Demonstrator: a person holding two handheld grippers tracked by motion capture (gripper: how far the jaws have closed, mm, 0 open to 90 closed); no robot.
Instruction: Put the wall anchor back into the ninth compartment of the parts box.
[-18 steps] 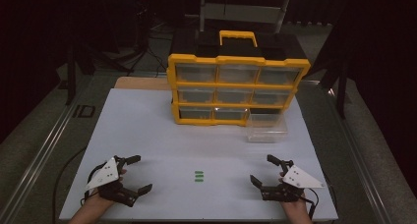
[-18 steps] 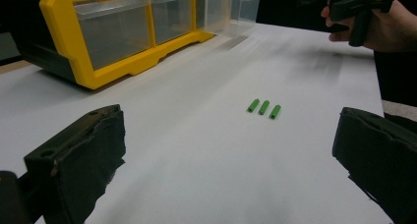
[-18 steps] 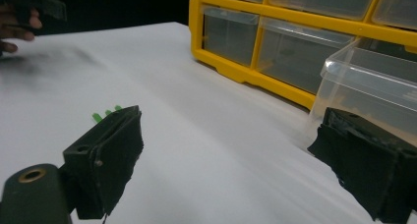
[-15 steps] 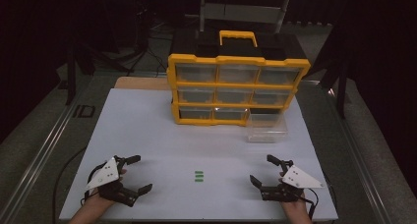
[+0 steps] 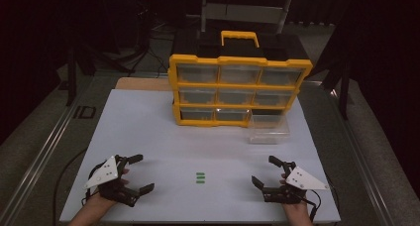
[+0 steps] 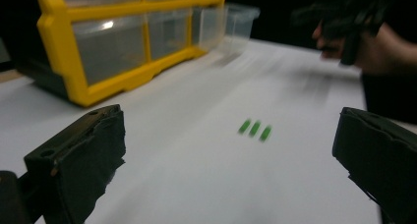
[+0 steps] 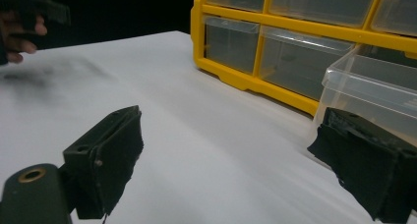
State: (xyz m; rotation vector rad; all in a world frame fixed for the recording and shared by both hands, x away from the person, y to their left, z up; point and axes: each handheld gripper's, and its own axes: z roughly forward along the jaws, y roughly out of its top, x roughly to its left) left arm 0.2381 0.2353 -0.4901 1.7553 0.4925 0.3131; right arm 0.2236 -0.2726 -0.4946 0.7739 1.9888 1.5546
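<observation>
Three small green pieces point(image 5: 200, 177) lie side by side on the white tabletop point(image 5: 148, 132), between my two grippers. My left gripper point(image 5: 143, 173) rests near the front left edge with its jaws wide open and nothing between them. In the left gripper view the green pieces point(image 6: 254, 129) lie ahead of my left gripper point(image 6: 231, 160), well beyond its pads. My right gripper point(image 5: 263, 170) sits at the front right, also open and empty. The right gripper view shows my right gripper point(image 7: 226, 160) over bare table.
A yellow drawer organizer point(image 5: 237, 89) with clear drawers and a black handle stands at the back of the table. A clear plastic drawer point(image 5: 269, 128) sits on the table just in front of its right end. Dark floor and metal rails surround the table.
</observation>
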